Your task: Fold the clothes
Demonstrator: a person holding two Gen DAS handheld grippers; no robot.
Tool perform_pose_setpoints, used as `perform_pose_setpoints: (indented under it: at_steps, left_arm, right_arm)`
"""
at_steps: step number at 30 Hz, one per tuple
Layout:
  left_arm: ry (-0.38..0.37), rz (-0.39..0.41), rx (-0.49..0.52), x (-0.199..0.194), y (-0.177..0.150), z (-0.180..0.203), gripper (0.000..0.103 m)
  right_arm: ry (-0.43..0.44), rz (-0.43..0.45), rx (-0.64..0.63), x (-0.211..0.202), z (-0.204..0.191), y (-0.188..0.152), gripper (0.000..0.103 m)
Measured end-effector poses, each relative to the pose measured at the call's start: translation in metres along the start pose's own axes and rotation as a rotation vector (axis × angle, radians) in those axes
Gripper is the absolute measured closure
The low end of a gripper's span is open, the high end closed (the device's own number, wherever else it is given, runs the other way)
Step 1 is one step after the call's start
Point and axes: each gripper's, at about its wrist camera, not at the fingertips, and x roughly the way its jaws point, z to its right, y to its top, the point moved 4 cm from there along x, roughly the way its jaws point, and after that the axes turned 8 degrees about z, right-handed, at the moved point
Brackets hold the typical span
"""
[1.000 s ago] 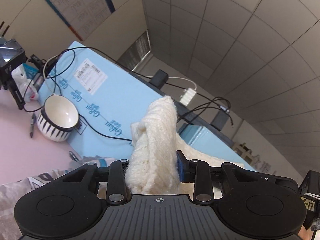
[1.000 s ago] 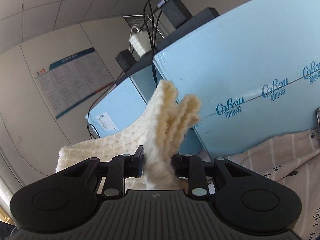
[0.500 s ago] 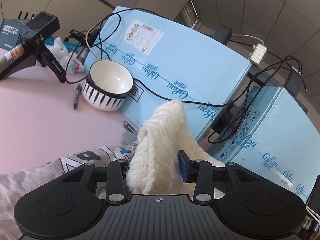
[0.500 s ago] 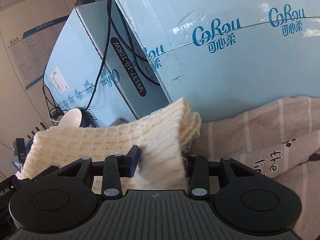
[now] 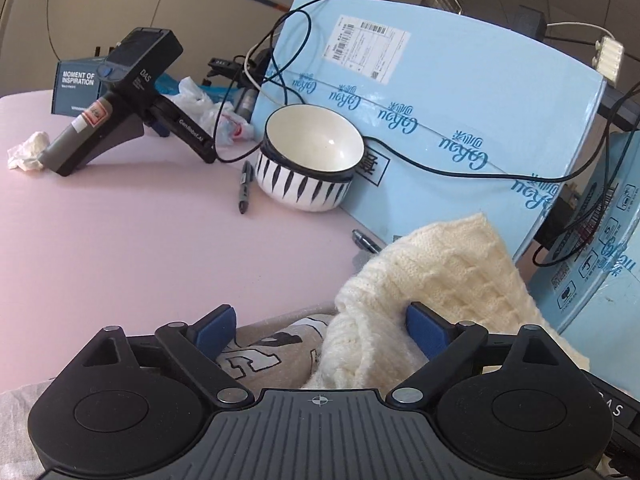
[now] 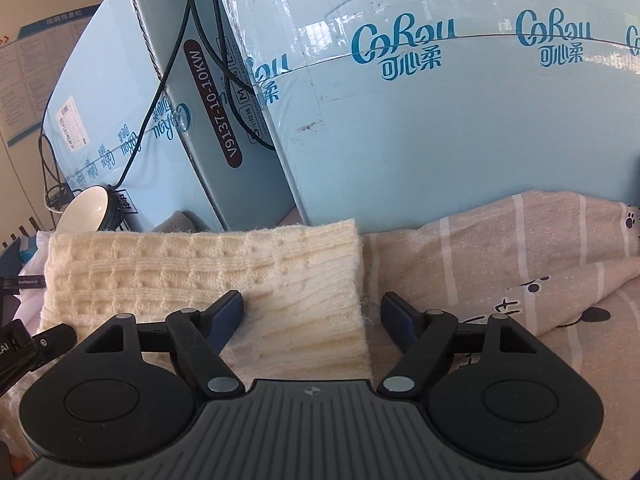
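**Both tongs letting go of the cream sweater**

The left gripper [image 5: 320,330] is standing with its jaws spread wide, having just been opening. The cream knitted sweater [image 5: 436,292] is lying bunched between them: it is leaning against the blue pad on the right side, while the left pad is standing clear of it over a grey printed garment [image 5: 260,350] underneath. Nothing is being squeezed.

The right gripper [image 6: 312,316] is also gaping, its jaws having just been opening too. The folded edge of the sweater [image 6: 200,276] is lying flat between the fingers; the left pad is resting on or just above the knit, and the right pad is sitting just beside the sweater's edge, over a pink striped cloth [image 6: 500,264] with paw prints. The sweater is spreading out to the left as a flat folded panel, on top of other clothes, close in front of the light blue boxes [image 6: 440,120].

In the left wrist view the pink table [image 5: 140,240] is carrying a black-and-white striped bowl [image 5: 308,168] just beside a blue box [image 5: 460,120], with a pen [image 5: 245,186] lying next to the bowl. A black handheld device [image 5: 120,96] is propped farther back, near a crumpled tissue [image 5: 26,152] and a plastic bag [image 5: 204,108]. A black cable [image 5: 420,164] is trailing across the box front.
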Motion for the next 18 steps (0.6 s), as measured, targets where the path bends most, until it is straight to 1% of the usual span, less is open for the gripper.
perform_pose_setpoints:
  at_steps: [2, 4, 6, 7, 8, 9, 11, 13, 15, 16, 18]
  left_arm:
    - [-0.004, 0.002, -0.019, -0.002, 0.000, -0.002, 0.007]
    - [-0.008, 0.028, -0.017, -0.010, 0.003, 0.000, 0.008]
    - [-0.051, 0.081, -0.022, -0.022, 0.006, 0.004, 0.008]
    - [-0.075, 0.108, -0.025, -0.029, 0.008, 0.007, 0.008]
    - [-0.103, 0.153, -0.009, -0.038, 0.011, 0.010, 0.008]
    - [-0.116, 0.205, 0.012, -0.047, 0.012, 0.014, 0.008]
    - [-0.133, 0.288, 0.057, -0.063, 0.013, 0.021, 0.006]
    - [-0.137, 0.362, 0.110, -0.079, 0.012, 0.030, 0.004]
    - [-0.123, 0.408, 0.160, -0.097, 0.009, 0.041, 0.002]
    - [-0.121, 0.422, 0.178, -0.107, 0.007, 0.046, 0.000]
    - [-0.125, 0.442, 0.215, -0.126, 0.002, 0.056, 0.000]
  right_arm:
    - [-0.003, -0.002, 0.000, -0.005, -0.002, 0.003, 0.028]
    - [0.021, -0.001, -0.013, -0.018, -0.006, 0.009, 0.028]
    - [0.042, 0.018, -0.025, -0.040, -0.005, 0.016, 0.025]
    - [0.049, 0.033, -0.030, -0.052, -0.003, 0.020, 0.021]
    - [0.057, 0.047, -0.034, -0.064, -0.001, 0.024, 0.017]
    - [0.065, 0.061, -0.039, -0.076, 0.001, 0.028, 0.015]
    - [0.079, 0.087, -0.047, -0.100, 0.006, 0.035, 0.008]
    - [0.085, 0.095, -0.051, -0.122, 0.020, 0.036, 0.003]
    - [0.091, 0.092, -0.062, -0.137, 0.031, 0.034, 0.002]
    - [0.093, 0.085, -0.069, -0.142, 0.037, 0.031, 0.002]
    - [0.106, 0.069, -0.079, -0.151, 0.048, 0.022, 0.000]
